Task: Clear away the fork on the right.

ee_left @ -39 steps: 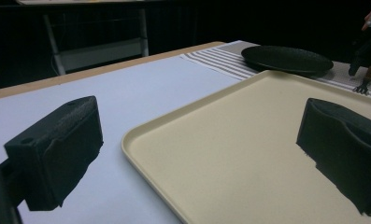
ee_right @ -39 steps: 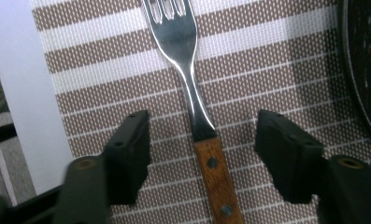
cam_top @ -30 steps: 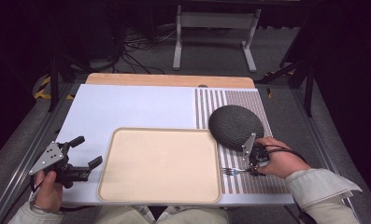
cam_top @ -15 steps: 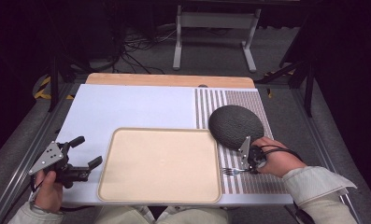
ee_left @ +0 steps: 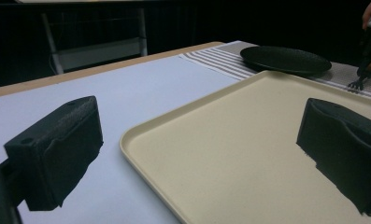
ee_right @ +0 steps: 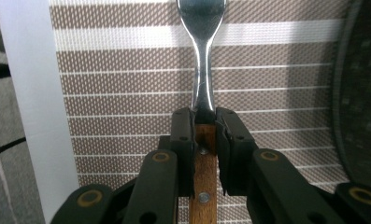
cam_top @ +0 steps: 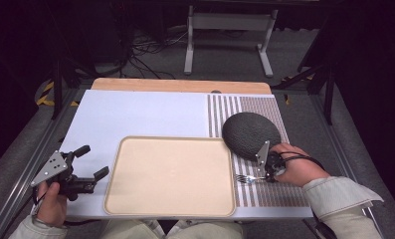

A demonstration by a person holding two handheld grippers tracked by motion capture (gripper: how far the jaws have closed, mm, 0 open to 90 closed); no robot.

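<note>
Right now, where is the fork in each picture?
High view: the fork lies on the striped mat, right of the tray, its tines toward the tray, held by the right tool.
Left gripper view: far upper right, the tines touch the mat past the tray's far edge.
Right gripper view: centre, the tool is clamped on its wooden handle, metal neck running up.
Shared landmark: the dark round plate.

Beige tray near centre of table. Dark round plate on striped mat, just right of tray's far corner. Right gripper near plate's near edge, clamped on fork; tines point left toward tray. Left gripper left of tray, jaws spread apart.
</note>
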